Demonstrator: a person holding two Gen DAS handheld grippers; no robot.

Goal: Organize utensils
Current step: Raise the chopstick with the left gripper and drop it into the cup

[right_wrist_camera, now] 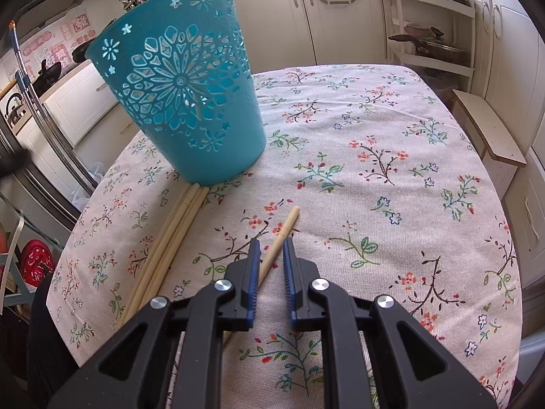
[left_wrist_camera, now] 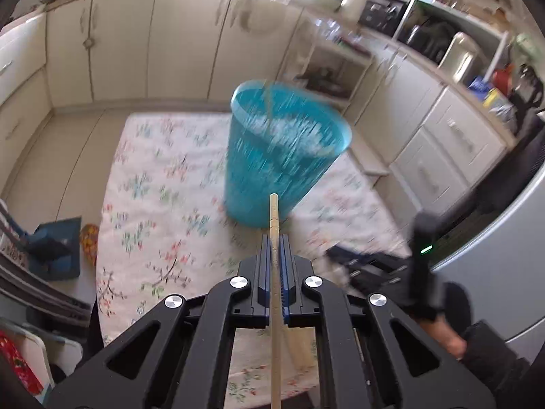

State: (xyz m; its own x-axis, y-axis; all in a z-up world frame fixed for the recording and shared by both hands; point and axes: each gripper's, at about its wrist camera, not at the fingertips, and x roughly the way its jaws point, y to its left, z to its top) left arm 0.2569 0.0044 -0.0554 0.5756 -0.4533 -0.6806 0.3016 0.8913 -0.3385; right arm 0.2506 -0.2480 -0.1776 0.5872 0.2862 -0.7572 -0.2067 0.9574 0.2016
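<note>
A teal cut-out plastic basket (left_wrist_camera: 282,150) stands upright on the floral tablecloth, also in the right wrist view (right_wrist_camera: 190,92). My left gripper (left_wrist_camera: 274,238) is shut on a pale wooden chopstick (left_wrist_camera: 274,218), held above the table with its tip pointing at the basket; one chopstick leans inside the basket. My right gripper (right_wrist_camera: 270,242) is open, low over the cloth, its jaws either side of a single chopstick (right_wrist_camera: 284,230) lying there. A bundle of several chopsticks (right_wrist_camera: 170,238) lies left of it, ends against the basket's base.
The table (right_wrist_camera: 408,187) has a floral cloth and a rounded near edge. White kitchen cabinets (left_wrist_camera: 143,41) surround it. A low white step (right_wrist_camera: 490,136) and an open shelf unit (right_wrist_camera: 432,34) stand at the right. The right gripper shows blurred in the left wrist view (left_wrist_camera: 368,269).
</note>
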